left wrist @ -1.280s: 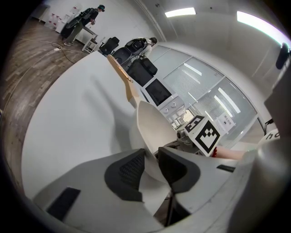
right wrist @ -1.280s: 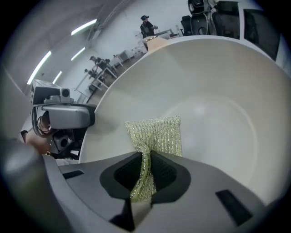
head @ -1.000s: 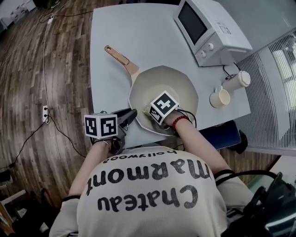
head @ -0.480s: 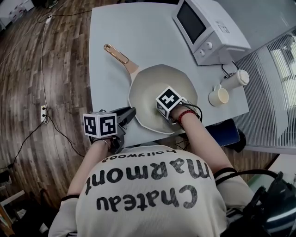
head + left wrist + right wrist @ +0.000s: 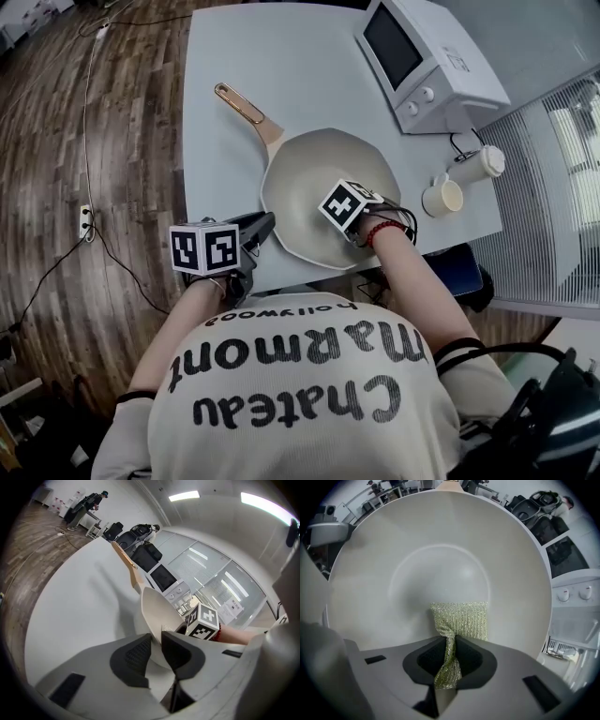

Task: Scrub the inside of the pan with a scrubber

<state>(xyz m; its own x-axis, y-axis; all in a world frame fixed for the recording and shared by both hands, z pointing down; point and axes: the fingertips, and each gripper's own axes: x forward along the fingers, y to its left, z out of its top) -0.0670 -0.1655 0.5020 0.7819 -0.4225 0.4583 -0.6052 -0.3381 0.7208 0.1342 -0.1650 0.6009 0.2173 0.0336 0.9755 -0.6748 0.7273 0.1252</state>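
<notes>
Left hand-held gripper (image 5: 155, 643) stays put, its jaws just closing on the near rim of the pan (image 5: 314, 164) on the table (image 5: 234, 56). Right hand-held gripper (image 5: 450, 641), clenched on the scrubber (image 5: 461, 618), has slid rightward across the pan's inside. We read this as scrubbing under way, with the pan steadied.

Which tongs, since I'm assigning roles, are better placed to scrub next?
Right: the right tongs pinch the scrubber inside the pan; the left tongs, just closing, have the pan's rim between them.
</notes>
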